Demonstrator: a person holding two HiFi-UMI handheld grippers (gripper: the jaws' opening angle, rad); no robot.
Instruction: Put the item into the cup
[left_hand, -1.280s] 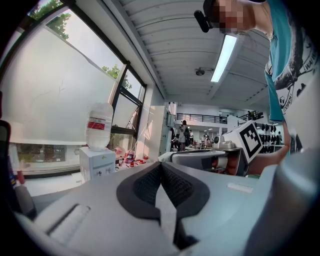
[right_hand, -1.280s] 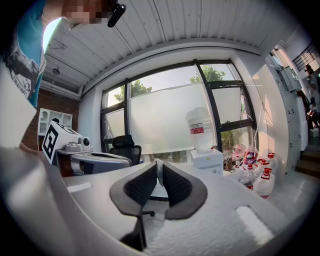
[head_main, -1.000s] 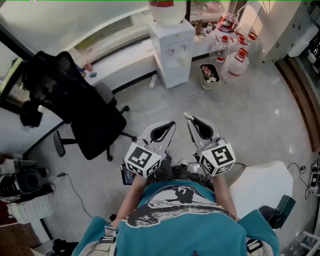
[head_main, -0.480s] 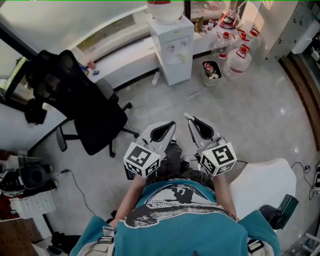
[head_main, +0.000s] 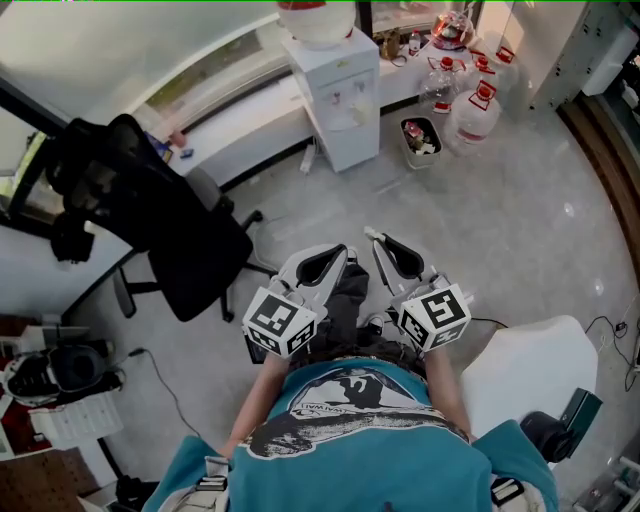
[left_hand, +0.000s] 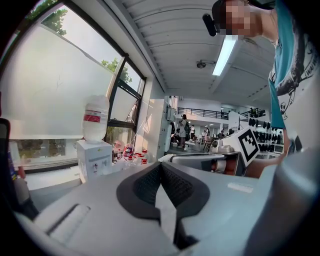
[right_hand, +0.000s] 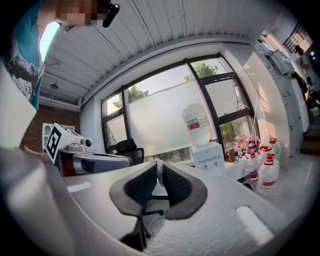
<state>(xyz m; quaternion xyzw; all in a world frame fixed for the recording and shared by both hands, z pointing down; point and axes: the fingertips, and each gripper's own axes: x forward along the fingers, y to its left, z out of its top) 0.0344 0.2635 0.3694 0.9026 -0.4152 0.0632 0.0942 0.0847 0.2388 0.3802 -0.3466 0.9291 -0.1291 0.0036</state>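
Nothing of the task looks done: the left gripper (head_main: 343, 248) and right gripper (head_main: 371, 234) hang at the person's waist over the floor (head_main: 490, 230), fingers (left_hand: 146, 184) of both pressed together on nothing, and no view shows the item or cup.

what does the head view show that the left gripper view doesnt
Only the head view shows the waste bin and the left gripper's own marker cube. Only the left gripper view shows the ceiling light, people standing in a far hall, and the left gripper's jaws head-on, together with nothing between them. Both show the water dispenser, the red-capped bottles, the right gripper and the person's teal shirt. Neither shows a cup.
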